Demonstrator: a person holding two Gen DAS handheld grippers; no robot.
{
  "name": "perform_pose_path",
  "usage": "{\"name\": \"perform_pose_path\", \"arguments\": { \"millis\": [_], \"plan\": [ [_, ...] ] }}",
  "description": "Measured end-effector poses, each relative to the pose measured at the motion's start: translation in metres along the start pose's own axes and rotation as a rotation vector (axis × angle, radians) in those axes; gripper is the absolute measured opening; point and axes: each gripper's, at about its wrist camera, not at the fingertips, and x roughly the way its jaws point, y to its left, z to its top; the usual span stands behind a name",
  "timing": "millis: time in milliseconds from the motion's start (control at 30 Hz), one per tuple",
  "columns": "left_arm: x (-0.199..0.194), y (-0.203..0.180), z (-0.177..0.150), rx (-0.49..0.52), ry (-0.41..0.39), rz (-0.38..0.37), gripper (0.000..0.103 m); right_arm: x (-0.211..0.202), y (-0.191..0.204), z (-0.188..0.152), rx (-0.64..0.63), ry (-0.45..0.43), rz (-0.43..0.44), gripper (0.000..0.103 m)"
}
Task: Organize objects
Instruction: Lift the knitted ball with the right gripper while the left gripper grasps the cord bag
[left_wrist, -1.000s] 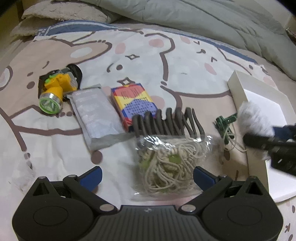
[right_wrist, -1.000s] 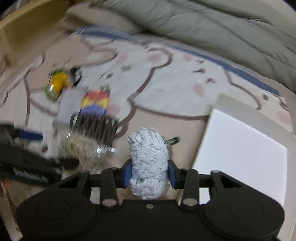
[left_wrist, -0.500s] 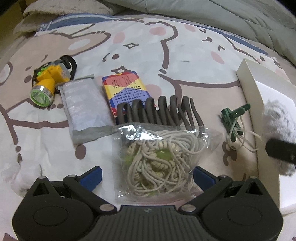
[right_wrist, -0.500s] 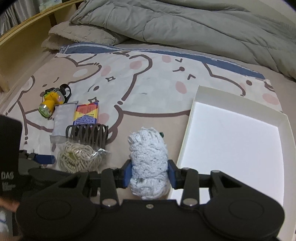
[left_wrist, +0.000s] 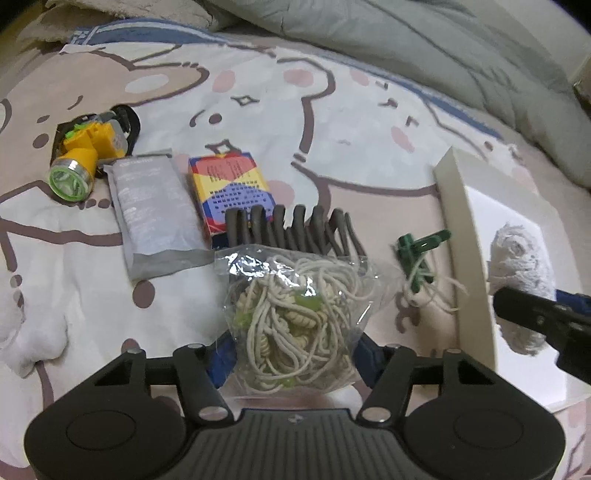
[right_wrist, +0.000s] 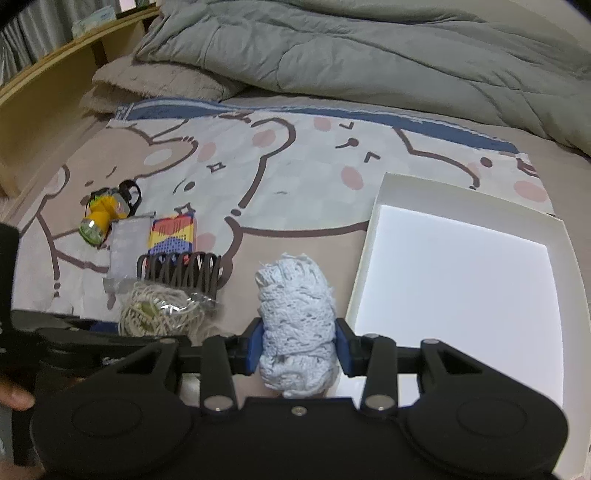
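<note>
A clear bag of cream cord (left_wrist: 295, 314) lies on the cartoon bedsheet. My left gripper (left_wrist: 293, 356) is closing its jaws on it, and the blue pads touch the bag's two sides. In my right gripper (right_wrist: 299, 350), shut and held above the sheet, is a white lace roll (right_wrist: 295, 314). It hangs next to the left wall of the open white box (right_wrist: 461, 295). From the left wrist view the lace roll (left_wrist: 521, 258) shows over the box wall (left_wrist: 465, 240).
Behind the bag lie a dark hair claw (left_wrist: 291, 229), a colourful card box (left_wrist: 232, 184), a grey pouch (left_wrist: 155, 210) and a yellow headlamp (left_wrist: 85, 155). A green clip with string (left_wrist: 417, 254) lies beside the box. A grey duvet (right_wrist: 369, 55) fills the back.
The left gripper's jaws have come in from wide open onto the cord bag. The right gripper kept its hold on the lace roll and shifted slightly toward the white box.
</note>
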Motion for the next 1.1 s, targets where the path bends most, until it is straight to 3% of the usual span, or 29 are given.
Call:
{"name": "perform_pose_path", "arguments": {
  "millis": [600,1100],
  "plan": [
    [-0.094,0.018,0.01,0.049,-0.246,-0.053,0.064,-0.053,0.023,0.007,0.11,-0.173,-0.023,0.041],
    [-0.129,0.021,0.007,0.142,-0.364,0.002,0.064,-0.075,0.04,0.002,0.143,-0.247,-0.04,0.042]
  ]
}}
